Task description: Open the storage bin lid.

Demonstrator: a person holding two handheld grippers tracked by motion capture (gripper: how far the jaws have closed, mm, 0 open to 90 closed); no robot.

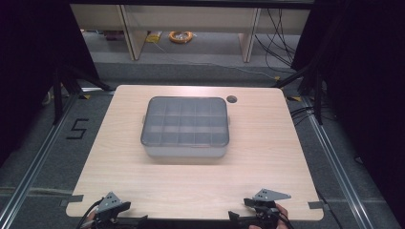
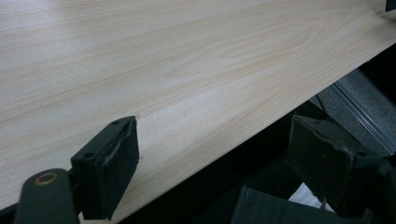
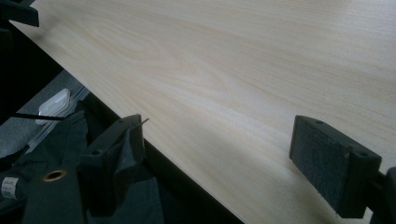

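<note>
One grey box [image 1: 185, 127] with a see-through lid on the middle of the wooden table [image 1: 119, 181], divided into a grid of small compartments (contents too dim to make out). One round hole [image 1: 232, 99] in the tabletop just beyond the box's far right corner. Two grippers well short of the box at the near edge: left gripper [image 2: 212, 165] and right gripper [image 3: 233, 168], both wide open, holding nothing. A taped "5" [image 1: 77, 129] on the floor, left of the box.
</note>
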